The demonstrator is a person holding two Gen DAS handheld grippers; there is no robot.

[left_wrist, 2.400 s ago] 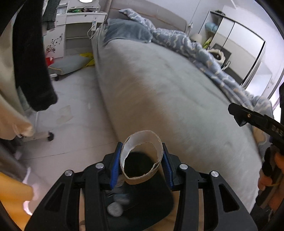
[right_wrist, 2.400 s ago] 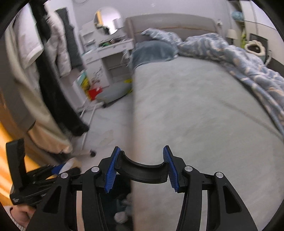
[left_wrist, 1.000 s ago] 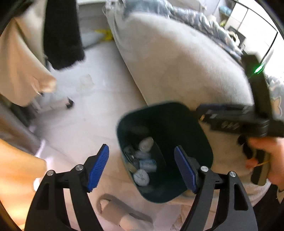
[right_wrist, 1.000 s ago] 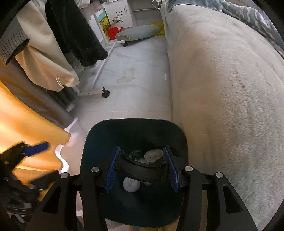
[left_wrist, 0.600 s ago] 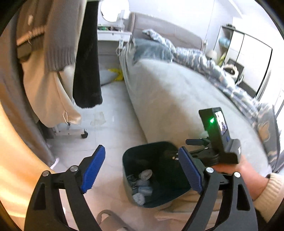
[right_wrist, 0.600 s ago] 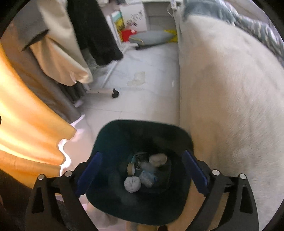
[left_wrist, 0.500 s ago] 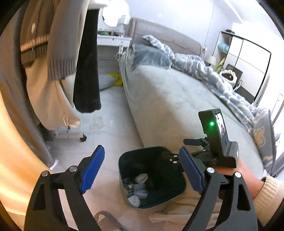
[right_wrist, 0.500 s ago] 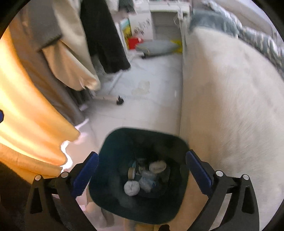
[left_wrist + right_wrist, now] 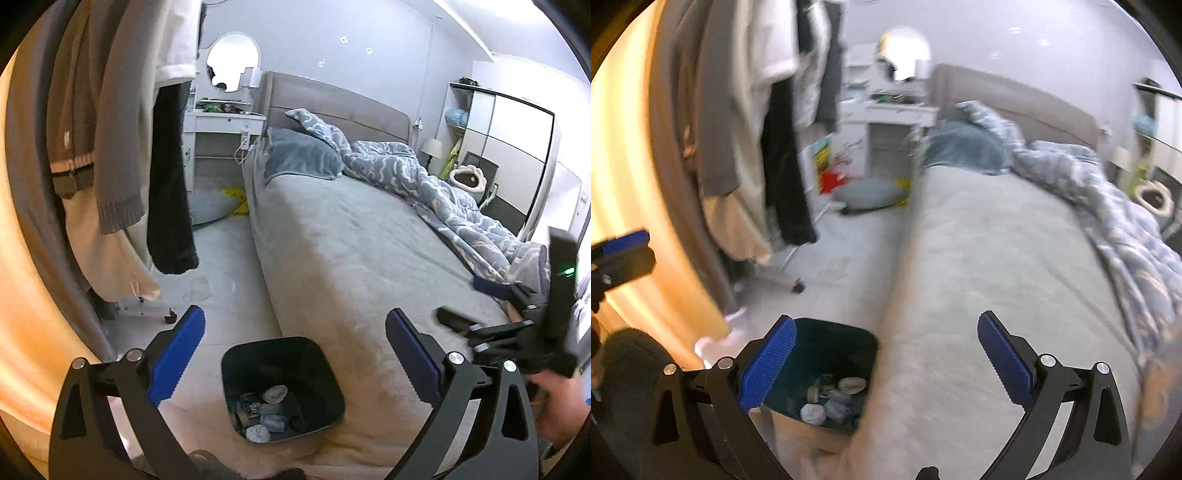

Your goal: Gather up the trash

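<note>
A dark green trash bin (image 9: 314,373) stands on the floor against the side of the bed, below me. Several crumpled white and blue bits of trash (image 9: 266,410) lie in its bottom. The bin also shows in the right wrist view (image 9: 857,345). My left gripper (image 9: 294,354) is open and empty, held high above the bin. My right gripper (image 9: 885,360) is open and empty, over the bed's edge just right of the bin. The right gripper's body shows at the right of the left wrist view (image 9: 524,332).
A grey bed (image 9: 354,236) with a blue patterned duvet (image 9: 436,184) fills the right. Clothes hang on a wheeled rack (image 9: 110,147) at the left. A white dresser (image 9: 218,144) stands at the back, a grey cushion (image 9: 868,194) on the floor before it.
The left gripper dropped a cardboard roll and the right released the bin's rim. Both opened wide and rose up and away from the bin.
</note>
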